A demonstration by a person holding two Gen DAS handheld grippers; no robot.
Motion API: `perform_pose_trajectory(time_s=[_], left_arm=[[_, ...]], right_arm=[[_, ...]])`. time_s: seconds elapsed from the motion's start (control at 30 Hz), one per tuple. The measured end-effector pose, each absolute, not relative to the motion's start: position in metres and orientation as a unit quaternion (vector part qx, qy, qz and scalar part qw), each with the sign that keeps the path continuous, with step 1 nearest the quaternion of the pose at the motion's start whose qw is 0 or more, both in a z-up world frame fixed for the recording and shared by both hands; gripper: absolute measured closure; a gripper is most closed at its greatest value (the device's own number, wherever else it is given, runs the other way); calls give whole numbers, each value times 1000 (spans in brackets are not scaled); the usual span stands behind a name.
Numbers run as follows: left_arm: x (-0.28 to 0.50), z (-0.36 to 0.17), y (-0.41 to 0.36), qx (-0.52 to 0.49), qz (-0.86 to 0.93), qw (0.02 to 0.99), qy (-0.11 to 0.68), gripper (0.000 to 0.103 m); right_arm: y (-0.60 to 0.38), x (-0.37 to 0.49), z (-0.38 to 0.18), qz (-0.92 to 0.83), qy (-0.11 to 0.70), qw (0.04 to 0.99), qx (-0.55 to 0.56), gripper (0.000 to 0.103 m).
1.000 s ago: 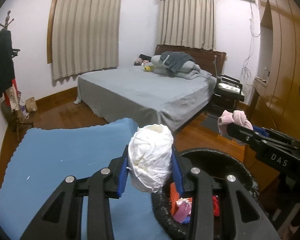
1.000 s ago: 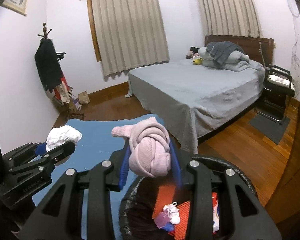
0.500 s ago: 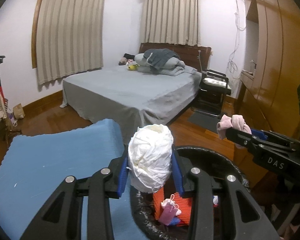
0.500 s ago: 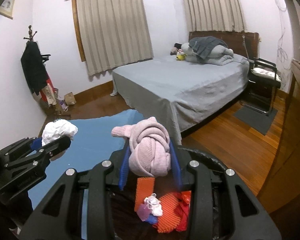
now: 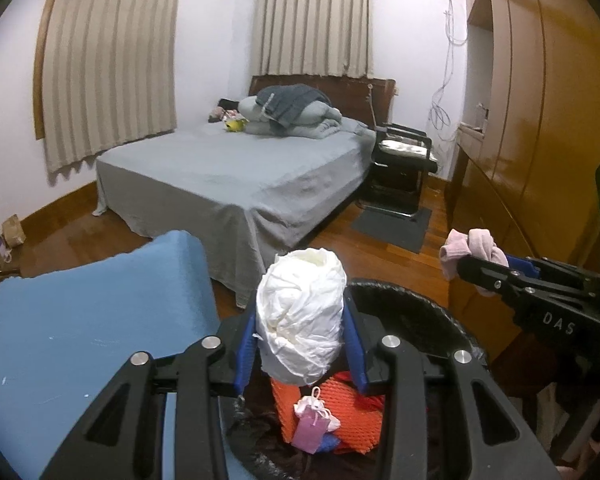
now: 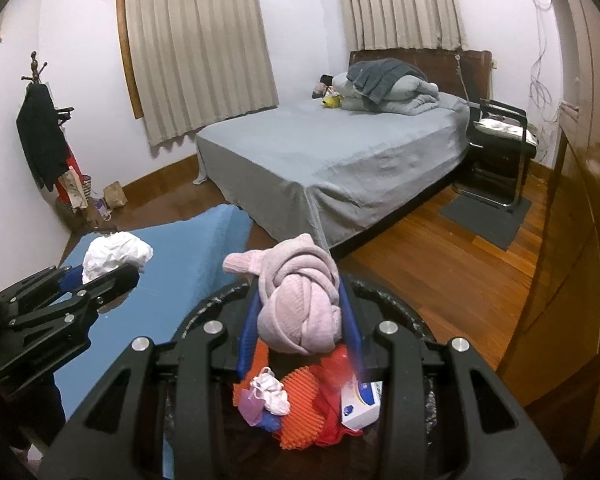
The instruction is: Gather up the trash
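Observation:
My left gripper (image 5: 300,324) is shut on a crumpled white paper wad (image 5: 302,312), held over the near rim of a black-lined trash bin (image 5: 424,312). My right gripper (image 6: 300,312) is shut on a knotted pink cloth (image 6: 300,304), held above the same bin (image 6: 404,316). In the bin lie orange mesh (image 6: 300,408), a red piece, a small white box (image 6: 360,404) and pink and white scraps. The right gripper with the pink cloth (image 5: 472,246) shows at the right of the left wrist view. The left gripper with the white wad (image 6: 116,256) shows at the left of the right wrist view.
A blue padded surface (image 5: 80,328) lies left of the bin. A grey bed (image 5: 236,172) stands behind, a black chair (image 5: 404,168) and a dark mat beside it. Wooden wardrobes (image 5: 540,120) line the right. A coat stand (image 6: 44,136) and bags are at the far left.
Both grippers have moved to the right, from over the blue surface to over the bin. More of the bin's contents show. Both keep hold of their loads.

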State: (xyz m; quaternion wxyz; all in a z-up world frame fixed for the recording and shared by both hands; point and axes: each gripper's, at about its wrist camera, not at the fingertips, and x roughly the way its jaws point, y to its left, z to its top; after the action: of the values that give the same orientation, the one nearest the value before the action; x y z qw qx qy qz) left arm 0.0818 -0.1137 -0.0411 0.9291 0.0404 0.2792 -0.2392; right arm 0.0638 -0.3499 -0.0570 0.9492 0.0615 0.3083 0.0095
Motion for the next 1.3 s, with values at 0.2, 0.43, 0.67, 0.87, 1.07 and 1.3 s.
perform_pose_trajectory(time_s=[0.2,0.43,0.67,0.87,1.07,1.3], left_arm=[[89,-60,-124,51,-253,920,294,65],[95,-71,-134,54,-257,916,302,65],[100,-79,-133,49,-277,907,312,46],[103,-83,-118,40,-266,909,317,32],[104,-79,-95,33,-233,919,316,15],[97,-64,-67,22,-196,933,300,6]], right_arm=[[-358,64,-71,5,321,945,63,68],[-365,70,-83,5,330,942,67,68],[-371,81,-95,-9,342,937,69,43],[-377,78,-94,-22,334,940,69,25],[-376,74,-88,-21,323,944,67,6],[-358,66,-73,2,314,947,64,6]])
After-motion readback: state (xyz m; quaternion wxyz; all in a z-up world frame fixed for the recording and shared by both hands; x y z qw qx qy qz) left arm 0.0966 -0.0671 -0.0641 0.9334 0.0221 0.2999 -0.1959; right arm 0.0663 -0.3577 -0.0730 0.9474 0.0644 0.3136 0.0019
